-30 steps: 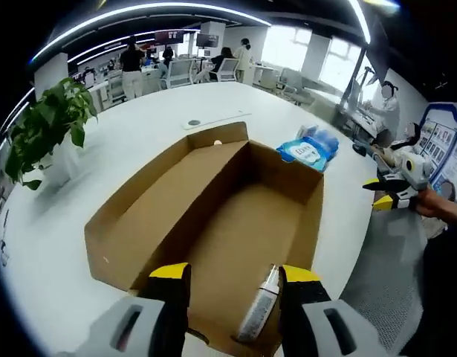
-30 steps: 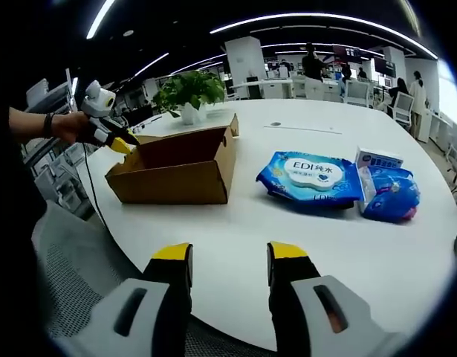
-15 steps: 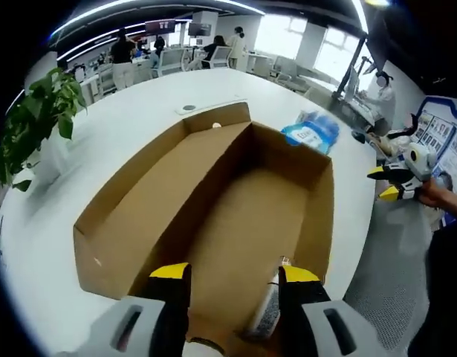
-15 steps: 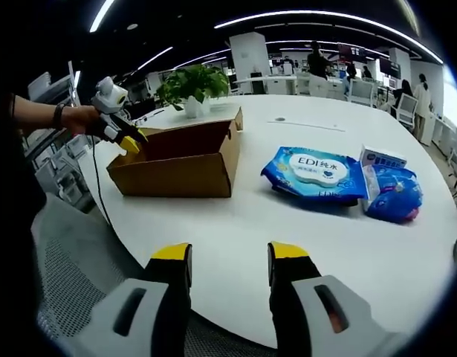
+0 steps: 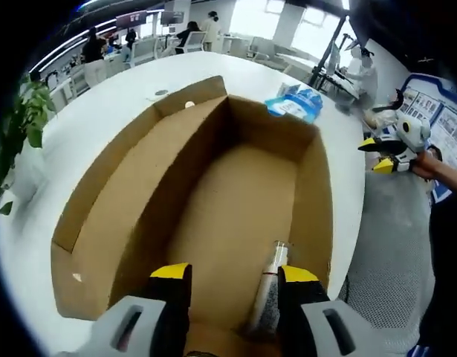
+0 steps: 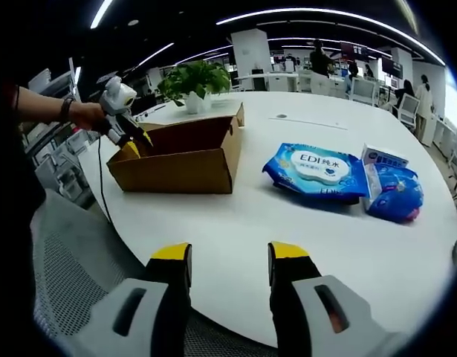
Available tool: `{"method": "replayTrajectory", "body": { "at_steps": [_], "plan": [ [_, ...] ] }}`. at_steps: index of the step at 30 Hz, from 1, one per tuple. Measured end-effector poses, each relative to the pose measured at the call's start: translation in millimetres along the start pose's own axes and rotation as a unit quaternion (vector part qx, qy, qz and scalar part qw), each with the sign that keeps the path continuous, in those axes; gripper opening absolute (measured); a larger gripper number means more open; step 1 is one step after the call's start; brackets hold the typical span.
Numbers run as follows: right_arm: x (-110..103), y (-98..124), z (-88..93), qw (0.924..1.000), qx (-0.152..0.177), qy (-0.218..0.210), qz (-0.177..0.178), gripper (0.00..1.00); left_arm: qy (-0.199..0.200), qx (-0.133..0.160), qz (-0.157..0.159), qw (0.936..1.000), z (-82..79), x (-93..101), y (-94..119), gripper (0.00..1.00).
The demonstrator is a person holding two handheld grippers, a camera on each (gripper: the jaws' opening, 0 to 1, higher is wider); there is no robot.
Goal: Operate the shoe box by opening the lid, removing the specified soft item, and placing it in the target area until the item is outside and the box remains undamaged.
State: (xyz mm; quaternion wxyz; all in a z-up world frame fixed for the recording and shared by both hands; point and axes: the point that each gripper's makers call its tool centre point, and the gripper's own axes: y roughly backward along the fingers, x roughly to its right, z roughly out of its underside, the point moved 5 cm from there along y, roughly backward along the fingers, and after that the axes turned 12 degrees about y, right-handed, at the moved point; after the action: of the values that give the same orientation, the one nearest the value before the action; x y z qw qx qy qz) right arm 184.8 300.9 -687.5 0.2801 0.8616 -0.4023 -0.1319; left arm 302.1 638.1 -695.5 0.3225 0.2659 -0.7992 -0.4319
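Brown cardboard shoe box [image 5: 213, 201] lay open beneath my left gripper [image 5: 232, 279], jaws parted, empty, spray bottle [image 5: 267, 286] at five o'clock; right gripper [image 6: 228, 256] open, empty.

I see the brown cardboard box [image 5: 213, 201] open on the white table, a spray bottle [image 5: 267, 294] lying inside near its right wall.

The left gripper view looks steeply down into the open shoe box [image 5: 235, 201] from close above its near end. The right gripper view sits low at the bench [image 6: 287, 223] edge, well back, facing across it. Both share the box [image 6: 180, 155] and the blue pack [image 6: 317, 169] [image 5: 293, 106].
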Motion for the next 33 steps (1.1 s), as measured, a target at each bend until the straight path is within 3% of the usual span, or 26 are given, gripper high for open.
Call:
{"method": "replayTrajectory", "body": {
  "at_steps": [4,8,11,17,24,30,33],
  "plan": [
    [0.1,-0.2,0.2,1.0,-0.002,-0.001,0.0,0.39,-0.034,-0.03,0.015,0.9988,2.4,8.1,-8.6,0.47],
    [-1.5,-2.1,2.2,0.9999,-0.011,0.001,-0.004,0.39,-0.06,-0.069,0.054,0.9943,9.3,16.6,-20.7,0.48],
    [-2.8,-2.7,3.4,0.9998,-0.017,0.006,-0.006,0.38,-0.09,-0.094,0.047,0.9904,13.0,13.8,-28.9,0.47],
    [-1.7,-3.2,5.0,0.9997,-0.023,0.007,-0.005,0.38,-0.09,-0.1,0.062,0.9889,10.3,17.8,-40.6,0.44],
    [1.0,-3.5,4.3,0.9997,-0.023,0.007,0.002,0.36,-0.115,-0.109,0.051,0.9861,13.7,23.2,-50.0,0.38],
    [0.5,-4.0,4.2,0.9996,-0.025,0.01,0.001,0.35,-0.131,-0.104,0.025,0.9856,14.8,24.4,-51.3,0.34],
    [-0.1,-4.4,4.9,0.9995,-0.028,0.013,0.0,0.34,-0.151,-0.088,-0.011,0.9845,13.7,19.7,-53.0,0.28]
  ]
}}
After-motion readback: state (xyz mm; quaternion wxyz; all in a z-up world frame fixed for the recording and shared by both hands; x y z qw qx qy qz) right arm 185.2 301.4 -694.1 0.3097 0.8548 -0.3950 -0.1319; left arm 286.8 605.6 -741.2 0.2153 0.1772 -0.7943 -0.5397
